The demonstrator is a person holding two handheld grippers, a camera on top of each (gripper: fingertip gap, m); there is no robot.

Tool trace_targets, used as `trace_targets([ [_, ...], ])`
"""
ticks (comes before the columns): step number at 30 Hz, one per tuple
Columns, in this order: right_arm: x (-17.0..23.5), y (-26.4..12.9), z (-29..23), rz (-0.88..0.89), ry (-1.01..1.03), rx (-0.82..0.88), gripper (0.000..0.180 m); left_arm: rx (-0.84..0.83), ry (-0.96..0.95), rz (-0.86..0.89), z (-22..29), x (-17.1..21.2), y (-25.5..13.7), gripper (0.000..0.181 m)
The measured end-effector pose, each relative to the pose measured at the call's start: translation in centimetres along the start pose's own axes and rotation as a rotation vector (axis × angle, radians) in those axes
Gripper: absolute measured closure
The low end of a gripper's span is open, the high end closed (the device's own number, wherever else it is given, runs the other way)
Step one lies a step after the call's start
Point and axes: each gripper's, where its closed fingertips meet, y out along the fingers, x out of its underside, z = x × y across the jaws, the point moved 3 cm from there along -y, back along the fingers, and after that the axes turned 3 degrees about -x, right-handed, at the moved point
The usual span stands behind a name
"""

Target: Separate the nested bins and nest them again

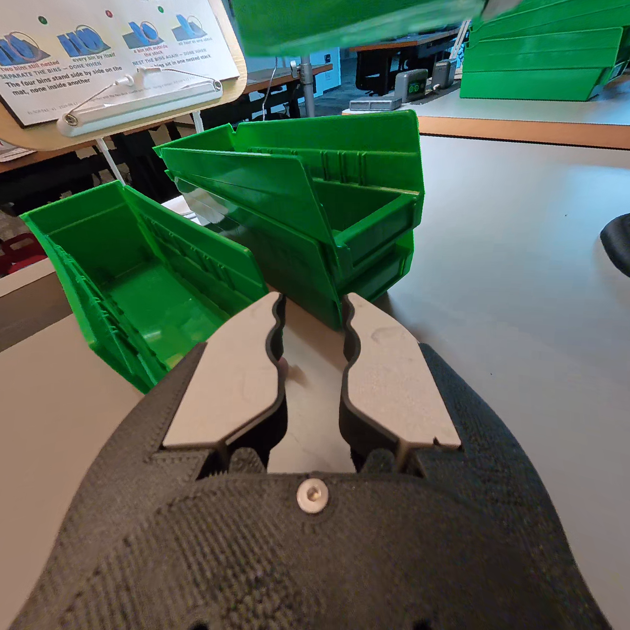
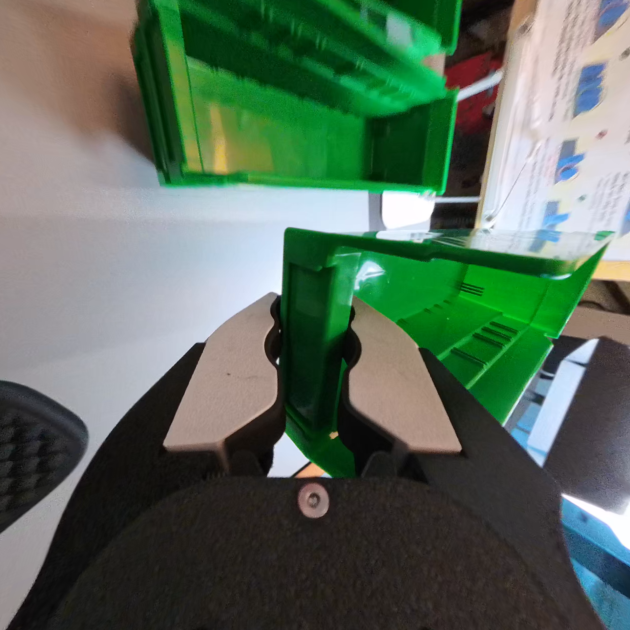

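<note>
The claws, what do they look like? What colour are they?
Both look alike. The left claw and the right claw each have two light grey fingers with wavy black pads on the inner edges. They sit on a rough, ridged black body with one silver screw in the middle. No cables or sleeves show.

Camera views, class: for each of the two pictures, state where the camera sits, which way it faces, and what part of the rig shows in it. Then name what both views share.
Left wrist view: sits on the left gripper, low over the table, facing a stack of nested bins and a single bin; its open, empty fingers show.
Right wrist view: sits on the right gripper, rolled sideways, looking across the table; its fingers, shut on a lifted bin, show.
Shared: the lifted bin, green bins on the table, instruction sheet.
</note>
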Motion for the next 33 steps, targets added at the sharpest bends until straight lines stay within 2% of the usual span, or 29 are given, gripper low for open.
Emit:
trace_targets([
  [4,4.7,5.2,-1.9,-0.094,0.006,-0.012,0.146,-0.009,0.008,-0.002,0.0,0.0,0.0,0.149],
  [8,8.4,9.8,-4.1,-0.102,0.03,-0.025,0.146,-0.015,0.001,-0.007,-0.3,0.3,-0.1,0.149],
  [15,12.5,13.4,-6.7,-0.134,0.038,-0.034,0.146,-0.007,-0.002,-0.03,-0.2,0.9,0.3,0.149],
  [23,15.4,13.6,-7.0,-0.166,0.013,0.02,0.145,-0.006,0.014,-0.028,0.1,0.8,0.3,0.148],
  [26,15.5,12.5,-7.4,-0.168,0.036,0.006,0.133,-0.006,0.015,-0.03,0.1,0.8,0.3,0.148],
  [30,13.1,8.1,-7.6,-0.117,0.102,-0.01,0.131,-0.007,0.013,-0.031,0.0,0.9,0.3,0.148],
  [33,8.5,4.1,-6.9,0.037,0.116,0.026,0.131,-0.001,0.002,-0.037,0.0,1.0,0.5,0.148],
])
